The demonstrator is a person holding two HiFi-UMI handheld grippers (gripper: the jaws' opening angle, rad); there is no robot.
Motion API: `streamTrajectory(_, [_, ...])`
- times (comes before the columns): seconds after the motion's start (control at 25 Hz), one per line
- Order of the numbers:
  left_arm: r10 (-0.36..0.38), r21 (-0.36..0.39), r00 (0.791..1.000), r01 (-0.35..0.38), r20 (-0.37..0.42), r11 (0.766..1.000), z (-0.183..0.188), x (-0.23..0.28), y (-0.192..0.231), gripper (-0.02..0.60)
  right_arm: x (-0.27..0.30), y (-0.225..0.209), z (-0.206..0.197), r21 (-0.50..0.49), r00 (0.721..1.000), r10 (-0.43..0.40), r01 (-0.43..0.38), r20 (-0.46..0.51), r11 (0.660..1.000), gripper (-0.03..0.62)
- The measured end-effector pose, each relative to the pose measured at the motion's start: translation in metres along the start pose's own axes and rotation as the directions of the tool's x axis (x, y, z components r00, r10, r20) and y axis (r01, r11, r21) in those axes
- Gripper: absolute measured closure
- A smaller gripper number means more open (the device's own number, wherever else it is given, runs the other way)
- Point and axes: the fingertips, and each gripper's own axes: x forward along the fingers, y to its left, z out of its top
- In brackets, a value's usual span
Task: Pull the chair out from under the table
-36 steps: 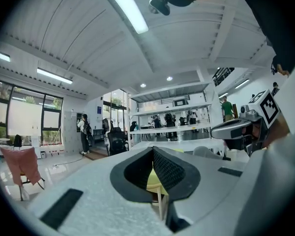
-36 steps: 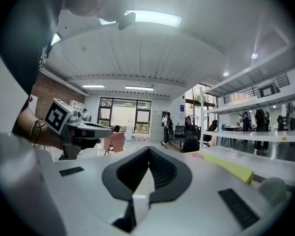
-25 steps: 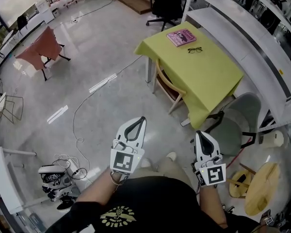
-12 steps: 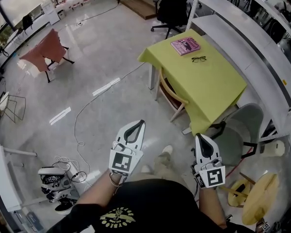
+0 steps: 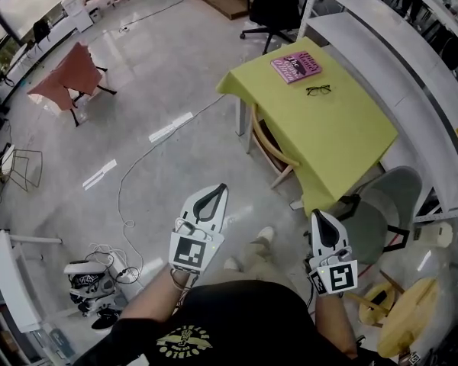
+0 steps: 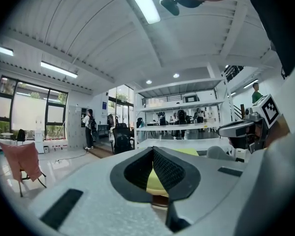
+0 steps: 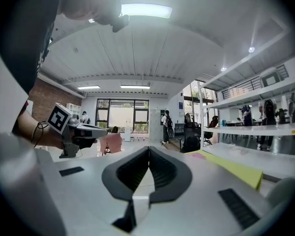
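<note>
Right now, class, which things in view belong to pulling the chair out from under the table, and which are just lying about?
Job: wooden chair, tucked under the yellow table; left gripper and right gripper, both shut, empty.
Lying about: pink book, glasses, grey chair, black office chair, red-draped chair.

The tabletop wears a yellow-green cloth. On it lie a pink-covered book and black-framed glasses. The wooden chair is a pale honey tone, the shell chair a muted grey-green, and the office chair black. A rust-red cloth drapes a dark frame. The floor is glossy pale grey and the shelves are white. The left gripper and right gripper are white with black-lined fingers — each marker cube carries black-and-white squares. The person's shirt is black with a yellow print.
</note>
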Motion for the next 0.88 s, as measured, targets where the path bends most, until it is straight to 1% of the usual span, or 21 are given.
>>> streamTrajectory(0.08, [0.002,-0.013,1.0,-0.002,-0.009,1.0,0.001,0.013,0.004,0.572,0.01,-0.005,-0.002,0.004,1.0,0.012,-0.012,-0.01,1.0,0.583])
streamTrajectory(0.24, [-0.008,0.011,1.0,0.008,-0.012,1.0,0.003,0.041,0.007,0.572,0.03,-0.024,-0.004,0.016,1.0,0.021,-0.021,-0.016,1.0,0.583])
streamTrajectory(0.4, [-0.002,-0.002,1.0,0.002,-0.018,1.0,0.006,0.063,0.012,0.572,0.048,-0.042,-0.004,0.025,0.999,0.03,-0.029,-0.022,0.999,0.583])
streamTrajectory(0.56, [0.009,0.006,1.0,-0.009,-0.022,1.0,0.007,0.08,0.018,0.572,0.066,-0.055,0.003,0.009,0.999,0.051,-0.051,-0.02,0.999,0.583])
streamTrajectory(0.88, [0.035,0.005,0.999,-0.035,-0.026,0.999,0.012,0.131,0.021,0.572,0.097,-0.105,0.008,0.0,0.997,0.073,-0.073,-0.011,0.997,0.583])
